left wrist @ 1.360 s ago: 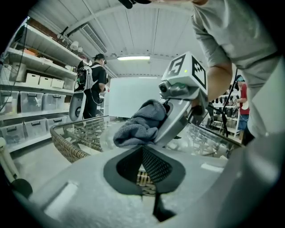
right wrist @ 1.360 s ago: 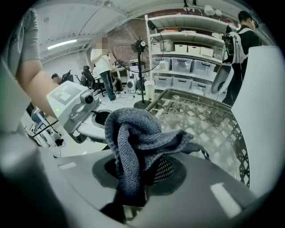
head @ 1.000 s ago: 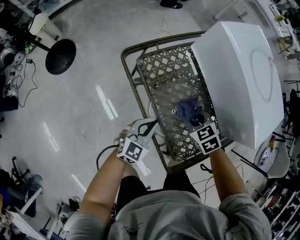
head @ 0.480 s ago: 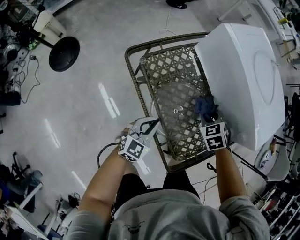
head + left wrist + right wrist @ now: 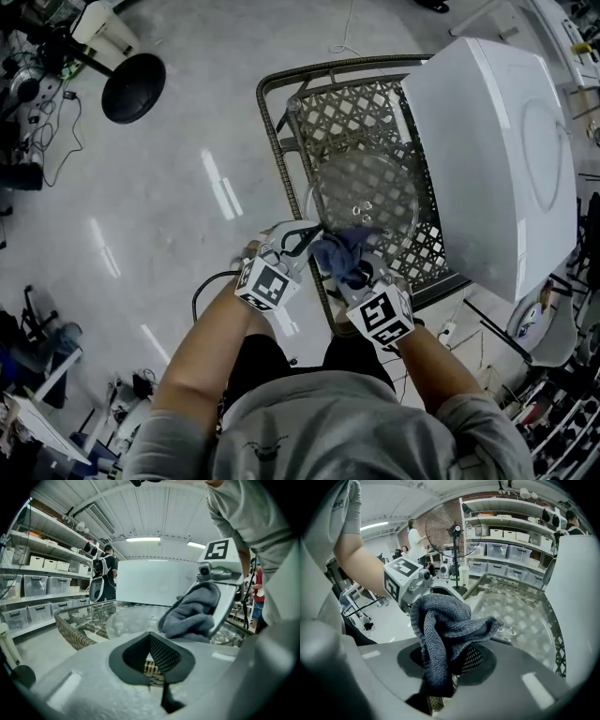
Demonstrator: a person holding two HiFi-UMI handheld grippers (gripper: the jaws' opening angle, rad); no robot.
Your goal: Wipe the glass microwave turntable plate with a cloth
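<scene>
The round glass turntable plate (image 5: 366, 192) lies flat on a wicker lattice table (image 5: 269, 131). My left gripper (image 5: 309, 240) sits at the plate's near-left rim, jaws closed on the glass edge. In the left gripper view the plate (image 5: 133, 620) spreads out just past the jaws (image 5: 151, 656). My right gripper (image 5: 356, 277) is shut on a bunched blue-grey cloth (image 5: 339, 255), which rests on the plate's near edge beside the left gripper. The cloth (image 5: 440, 625) hangs over the right jaws (image 5: 450, 667) and hides them. The cloth (image 5: 194, 613) also shows in the left gripper view.
A white microwave (image 5: 497, 150) stands on the table's right side, close to the plate. A black fan base (image 5: 133, 87) and cables lie on the grey floor to the left. Shelves with storage bins (image 5: 506, 550) line the room.
My right gripper has carried the cloth from the plate's right side, by the microwave, across to its near-left edge. The left gripper has stayed at the rim.
</scene>
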